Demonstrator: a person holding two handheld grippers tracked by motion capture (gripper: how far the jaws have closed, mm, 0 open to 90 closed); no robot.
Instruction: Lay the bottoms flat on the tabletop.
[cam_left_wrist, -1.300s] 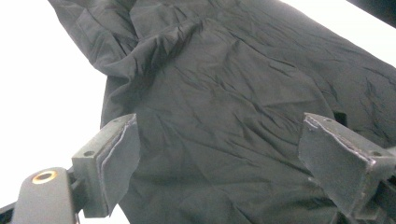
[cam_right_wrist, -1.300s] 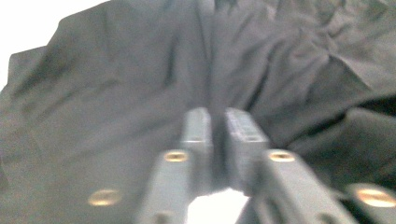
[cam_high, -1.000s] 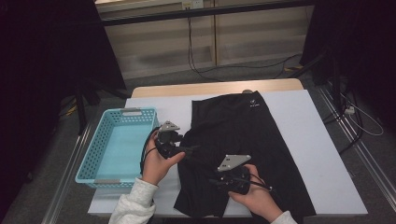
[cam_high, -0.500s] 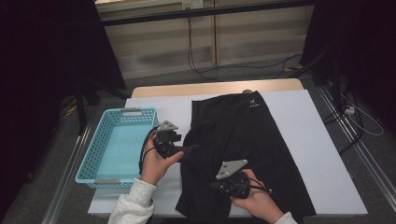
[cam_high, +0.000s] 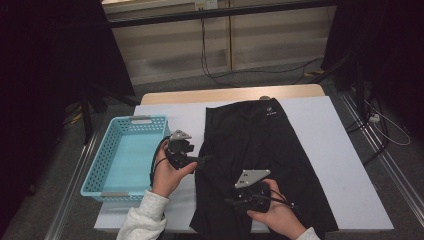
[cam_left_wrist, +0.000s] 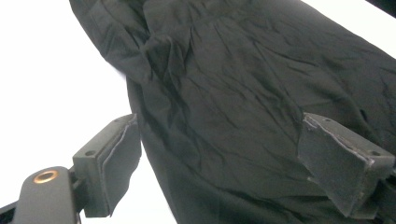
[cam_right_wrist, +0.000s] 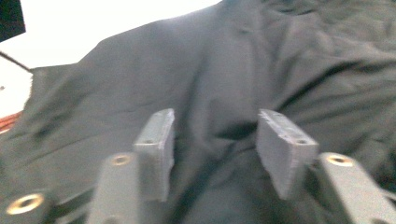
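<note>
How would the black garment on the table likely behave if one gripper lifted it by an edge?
The black garment would probably sag limply, since it lies flat and creased. It looks thin, so likely light. A bunched fold near its edge suggests that pushing would wrinkle it.

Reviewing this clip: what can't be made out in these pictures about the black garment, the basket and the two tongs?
- Black garment: its near hem, high view, covered by the right hand and cut by the bottom edge.
- Small white logo: too small to read.
- Right tongs: blurred view; jaws have just been opening, cloth contact unclear.
- Basket: near wall's inside hidden.
</note>
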